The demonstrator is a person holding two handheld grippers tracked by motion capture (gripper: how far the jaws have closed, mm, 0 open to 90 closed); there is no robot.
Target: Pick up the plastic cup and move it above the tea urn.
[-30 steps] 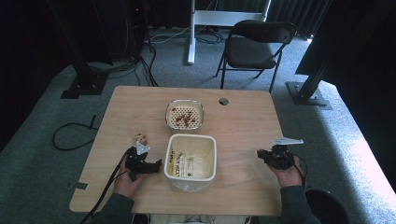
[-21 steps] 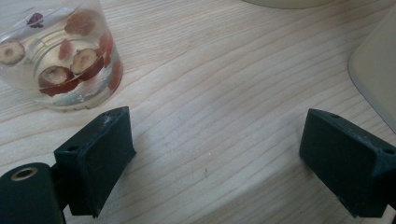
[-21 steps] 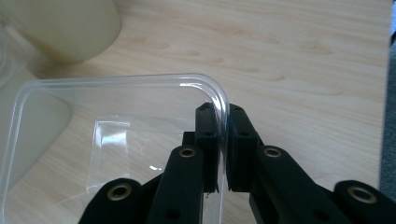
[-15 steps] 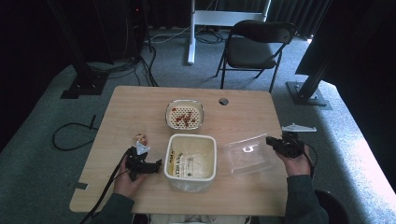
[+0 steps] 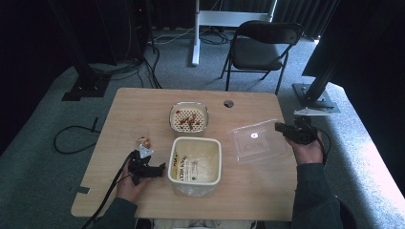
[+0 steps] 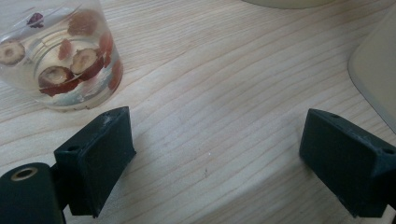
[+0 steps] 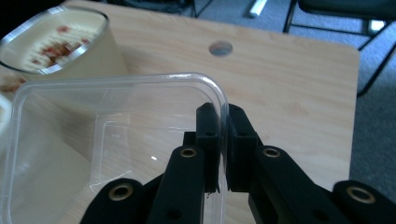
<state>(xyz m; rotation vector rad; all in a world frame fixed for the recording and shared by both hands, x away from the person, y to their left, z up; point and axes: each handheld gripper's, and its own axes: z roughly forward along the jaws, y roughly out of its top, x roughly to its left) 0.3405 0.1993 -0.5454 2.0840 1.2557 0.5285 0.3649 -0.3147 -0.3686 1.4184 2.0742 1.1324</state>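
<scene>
Here, clear plastic tray (image 7: 116,140), rounded corners, pinched by right gripper (image 7: 223,140)

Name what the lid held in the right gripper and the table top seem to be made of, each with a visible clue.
Lid: probably thin clear plastic, glossy; the table shows straight through it and its rim catches highlights where the right gripper pinches the edge.
Table top: looks like pale wood or wood-look laminate, matt; long grain lines run across it. Which of the two is uncertain.

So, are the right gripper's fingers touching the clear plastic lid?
Touching. In the right gripper view, both fingers pinch the clear plastic lid at its rim.
</scene>
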